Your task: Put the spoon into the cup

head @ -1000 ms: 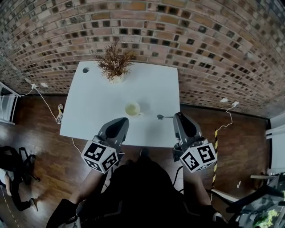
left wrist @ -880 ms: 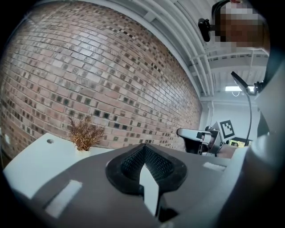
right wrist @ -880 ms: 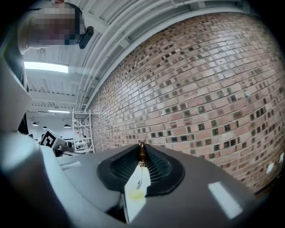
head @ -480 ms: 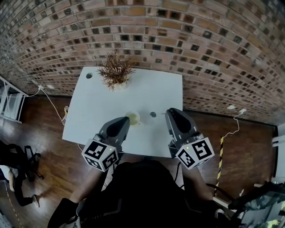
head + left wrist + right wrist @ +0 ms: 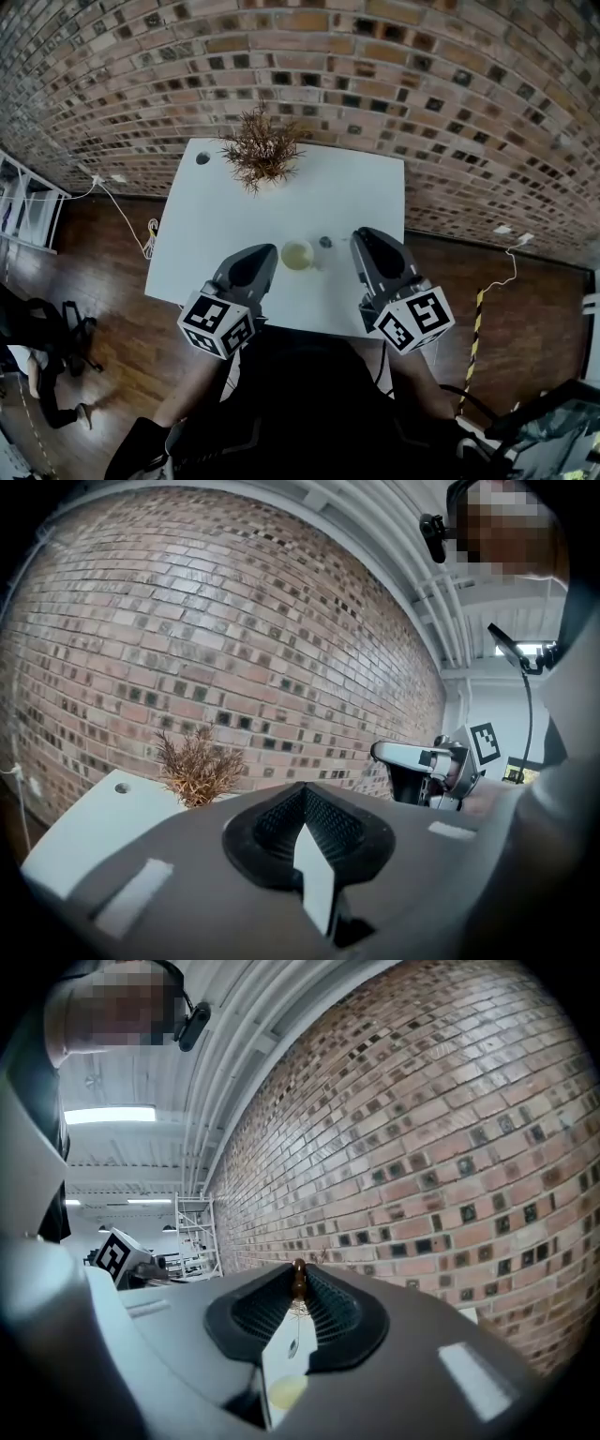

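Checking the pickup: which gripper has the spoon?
The right gripper: it pinches the spoon by the handle, with the bowl near the cup. The left gripper holds nothing.

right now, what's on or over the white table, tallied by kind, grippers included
cup: 1
spoon: 1
dried plant: 1
grippers: 2 (left gripper; right gripper, jaws shut on the spoon)
total: 5
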Available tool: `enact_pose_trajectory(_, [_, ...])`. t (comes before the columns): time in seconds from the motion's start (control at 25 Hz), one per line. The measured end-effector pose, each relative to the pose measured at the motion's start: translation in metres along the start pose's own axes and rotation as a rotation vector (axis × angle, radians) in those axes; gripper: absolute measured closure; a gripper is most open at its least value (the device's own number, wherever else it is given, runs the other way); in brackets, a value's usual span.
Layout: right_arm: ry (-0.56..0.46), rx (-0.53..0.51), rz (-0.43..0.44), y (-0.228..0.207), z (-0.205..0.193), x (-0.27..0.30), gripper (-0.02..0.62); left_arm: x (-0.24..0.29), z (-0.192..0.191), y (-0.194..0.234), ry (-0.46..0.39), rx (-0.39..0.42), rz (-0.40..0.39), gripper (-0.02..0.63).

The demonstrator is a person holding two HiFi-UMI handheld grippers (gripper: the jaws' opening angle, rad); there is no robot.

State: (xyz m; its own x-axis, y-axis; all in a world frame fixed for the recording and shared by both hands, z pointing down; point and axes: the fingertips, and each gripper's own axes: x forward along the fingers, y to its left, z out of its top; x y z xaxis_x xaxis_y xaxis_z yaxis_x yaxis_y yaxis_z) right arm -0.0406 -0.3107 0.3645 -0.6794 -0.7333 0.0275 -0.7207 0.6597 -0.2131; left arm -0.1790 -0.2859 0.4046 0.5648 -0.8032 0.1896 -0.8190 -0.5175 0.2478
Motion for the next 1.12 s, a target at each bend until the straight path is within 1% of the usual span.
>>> enact_pose_trajectory(0.12, [0.007,-0.005,-0.020,0.006,-0.007,0.013,0.546,-0.002,0.002,0.012,0.002,0.009,-0.030,0.611])
enact_pose_trajectory(0.28, [0.031,-0.013,-0.037,0.019,-0.025,0.030,0.548,-0.001,0.002,0.036,0.011,0.005,-0.049,0.612])
enact_pose_trajectory(0.44, [0.063,-0.019,-0.063,0.022,-0.045,0.042,0.546,0.005,-0.003,0.052,0.036,0.014,-0.078,0.612])
enact_pose_trajectory(0.56, [0.078,-0.002,-0.079,0.018,-0.061,0.049,0.546,0.011,-0.009,0.056,0.061,0.035,-0.114,0.612])
enact_pose_trajectory(0.68, [0.111,0.004,-0.082,0.020,-0.080,0.057,0.548,0.013,-0.015,0.061,0.086,0.024,-0.139,0.611])
enact_pose_trajectory(0.8, [0.128,0.002,-0.092,0.018,-0.094,0.061,0.548,0.015,-0.018,0.062,0.093,0.021,-0.170,0.612])
enact_pose_trajectory(0.96, [0.140,0.012,-0.105,0.016,-0.107,0.065,0.548,0.018,-0.022,0.070,0.112,0.026,-0.169,0.611])
enact_pose_trajectory(1.12, [0.153,0.003,-0.101,0.015,-0.115,0.072,0.546,0.022,-0.030,0.074,0.134,0.025,-0.183,0.611])
